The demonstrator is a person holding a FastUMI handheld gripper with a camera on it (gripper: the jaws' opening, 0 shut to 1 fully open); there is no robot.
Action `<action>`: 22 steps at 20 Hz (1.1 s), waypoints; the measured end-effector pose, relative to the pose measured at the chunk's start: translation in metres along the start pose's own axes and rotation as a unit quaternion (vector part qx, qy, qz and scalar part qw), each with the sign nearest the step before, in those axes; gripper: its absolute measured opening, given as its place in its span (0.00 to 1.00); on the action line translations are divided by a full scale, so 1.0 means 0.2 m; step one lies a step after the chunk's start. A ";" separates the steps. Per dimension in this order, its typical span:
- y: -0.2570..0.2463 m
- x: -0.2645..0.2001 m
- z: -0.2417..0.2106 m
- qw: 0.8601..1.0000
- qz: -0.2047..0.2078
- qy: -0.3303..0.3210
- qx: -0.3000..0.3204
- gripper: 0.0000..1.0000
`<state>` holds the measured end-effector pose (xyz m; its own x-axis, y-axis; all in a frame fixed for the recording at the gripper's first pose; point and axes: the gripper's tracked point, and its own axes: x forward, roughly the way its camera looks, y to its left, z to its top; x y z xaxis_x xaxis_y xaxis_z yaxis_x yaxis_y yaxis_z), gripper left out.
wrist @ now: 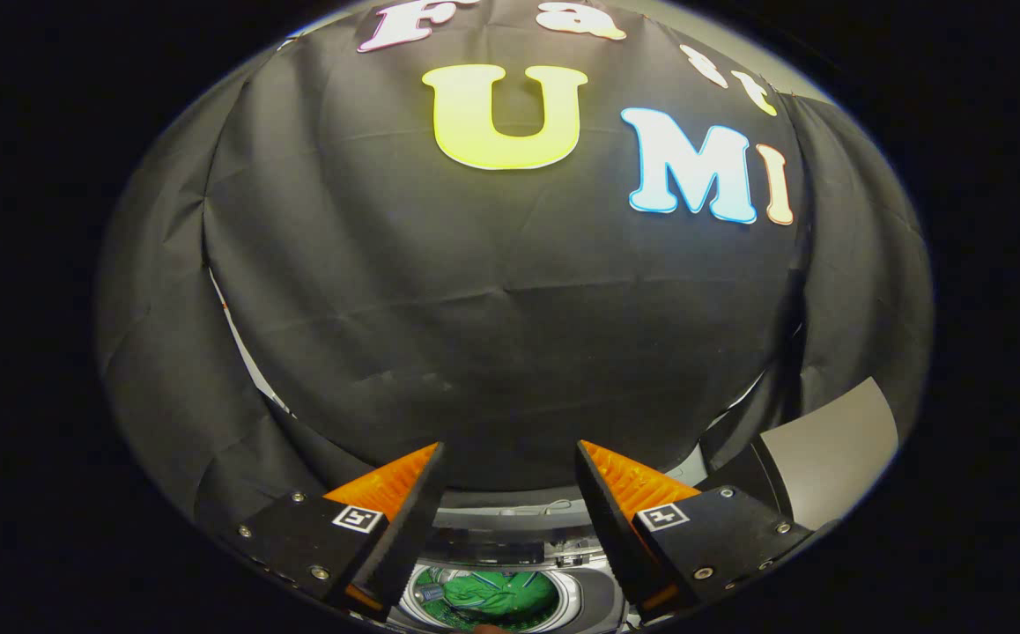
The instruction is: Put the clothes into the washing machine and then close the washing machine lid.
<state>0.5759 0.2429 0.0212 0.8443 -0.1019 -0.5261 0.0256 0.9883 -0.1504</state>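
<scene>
claw point(510, 458) spread wide and empty above the washing machine point(594, 592) – green clothes point(492, 594) in its drum, raised lid point(831, 458) alongside

Tool point(510, 493) fingers apart — drum point(567, 594) mouth open below.

Even, moderate light falls across the booth's dark cloth wall point(510, 317), picking out soft creases without harsh shadows. Fisheye distortion bulges the cloth into a dome and bends its seams toward the rim. The spread fingers of the gripper point(510, 475) are sharp, their tops lit, their inner faces in shade. Below them, the drum point(563, 592) gleams with small highlights around a brightly lit green garment point(492, 594).
</scene>
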 end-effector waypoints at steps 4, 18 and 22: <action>0.03 0.12 -0.05 0.999 0.007 0.036 -0.019 0.89; 0.12 0.14 -0.27 0.995 0.022 0.095 0.003 0.90; 0.11 0.12 -0.29 0.995 0.012 0.096 -0.001 0.90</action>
<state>0.5652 0.2548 -0.0436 0.7271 -0.0978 -0.6796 0.0052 0.9906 -0.1370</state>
